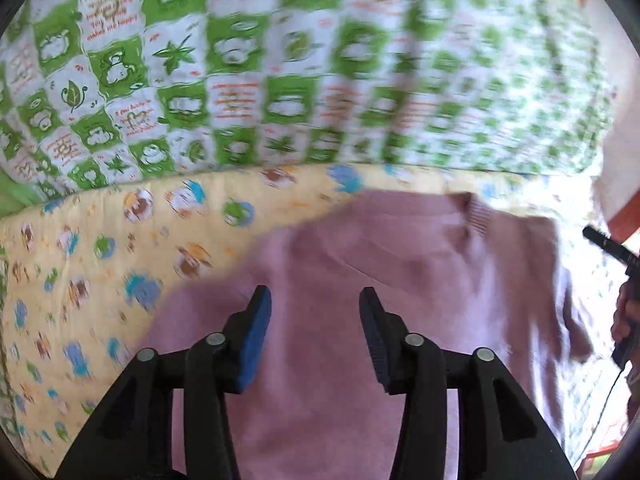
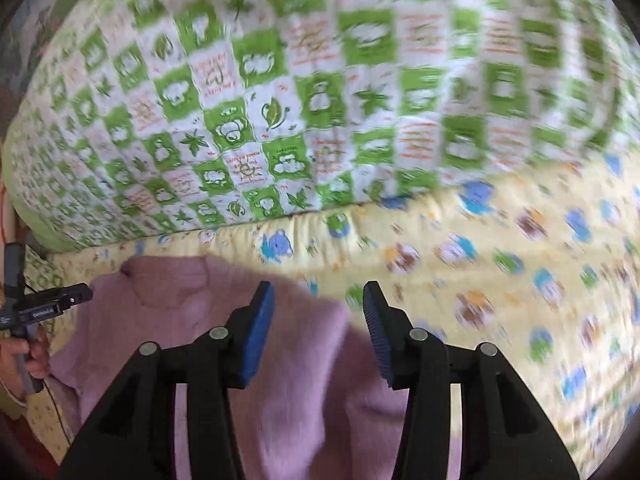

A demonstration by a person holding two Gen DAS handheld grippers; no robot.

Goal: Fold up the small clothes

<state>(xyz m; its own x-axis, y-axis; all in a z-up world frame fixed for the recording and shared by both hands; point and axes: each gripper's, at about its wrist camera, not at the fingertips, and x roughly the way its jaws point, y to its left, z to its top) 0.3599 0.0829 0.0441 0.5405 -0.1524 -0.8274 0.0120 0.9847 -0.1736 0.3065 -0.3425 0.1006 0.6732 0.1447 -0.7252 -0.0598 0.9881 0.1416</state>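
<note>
A small pink knit sweater [image 1: 400, 248] lies flat on a yellow cartoon-print sheet [image 1: 80, 260], its ribbed neckline [image 1: 476, 216] toward the far side. My left gripper [image 1: 314, 295] hovers above the sweater's body, open, with nothing between its blue pads. In the right wrist view the same sweater [image 2: 180, 304] fills the lower left. My right gripper [image 2: 318, 287] stands open over its right edge, and nothing is between its pads either. Both views are blurred.
A thick green-and-white patchwork quilt [image 1: 240, 60] is bunched up behind the sweater, also in the right wrist view [image 2: 280, 100]. A hand [image 1: 624, 316] holding the other gripper's black body shows at the right edge; likewise a hand [image 2: 24, 352] at the left edge.
</note>
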